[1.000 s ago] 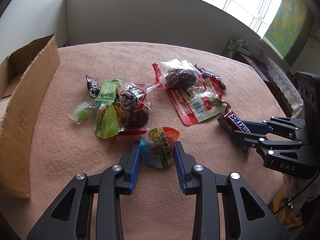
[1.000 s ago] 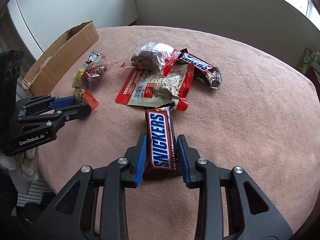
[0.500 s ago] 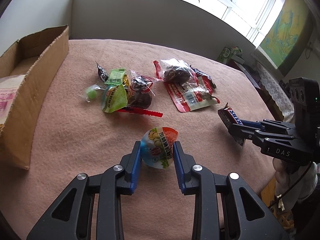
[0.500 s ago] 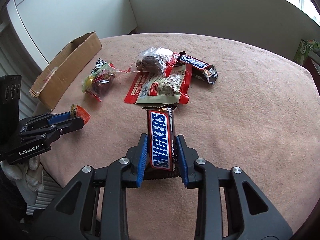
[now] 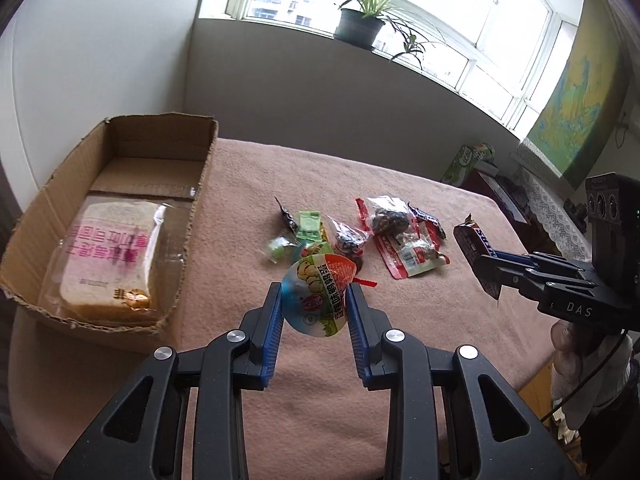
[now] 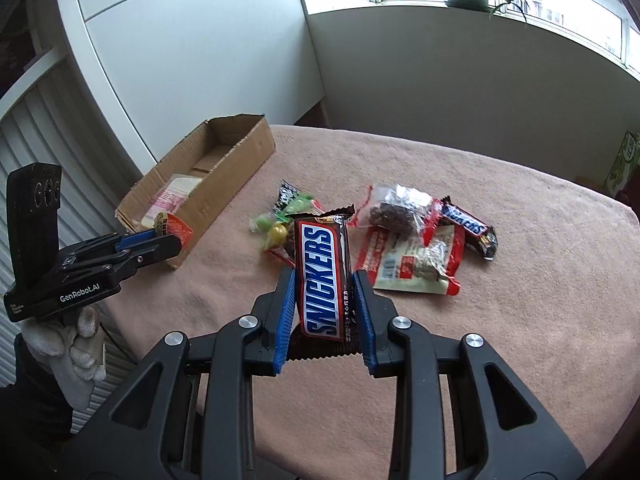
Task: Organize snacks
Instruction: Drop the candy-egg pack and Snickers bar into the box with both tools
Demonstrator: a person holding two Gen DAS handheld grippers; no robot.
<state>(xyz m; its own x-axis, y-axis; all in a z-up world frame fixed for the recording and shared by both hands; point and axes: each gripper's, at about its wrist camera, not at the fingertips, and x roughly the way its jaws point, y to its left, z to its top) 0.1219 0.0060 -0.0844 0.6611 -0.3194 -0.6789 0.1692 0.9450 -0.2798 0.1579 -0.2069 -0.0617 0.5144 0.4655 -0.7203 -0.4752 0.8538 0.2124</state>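
My left gripper (image 5: pixel 314 294) is shut on a round jelly cup (image 5: pixel 318 294) with a green and orange lid, held above the pink tablecloth. My right gripper (image 6: pixel 324 280) is shut on a Snickers bar (image 6: pixel 324 276), also lifted; the bar shows in the left wrist view (image 5: pixel 474 244) at the right. An open cardboard box (image 5: pixel 200 184) stands at the left with a bagged bread loaf (image 5: pixel 108 252) inside. Loose snacks stay on the cloth: a small candy pile (image 5: pixel 310 232), a red-edged packet (image 5: pixel 412 256), a clear bag of dark pieces (image 6: pixel 394 210) and a second Snickers (image 6: pixel 466 226).
The table (image 6: pixel 520 320) is covered in pink cloth and ends near the right and front. White walls and a window sill with a potted plant (image 5: pixel 360 24) lie behind. A green carton (image 5: pixel 466 160) stands off the far right edge.
Both grippers have risen and tilted up, carrying the jelly cup and the Snickers bar higher above the table. The box interior and the window now show.
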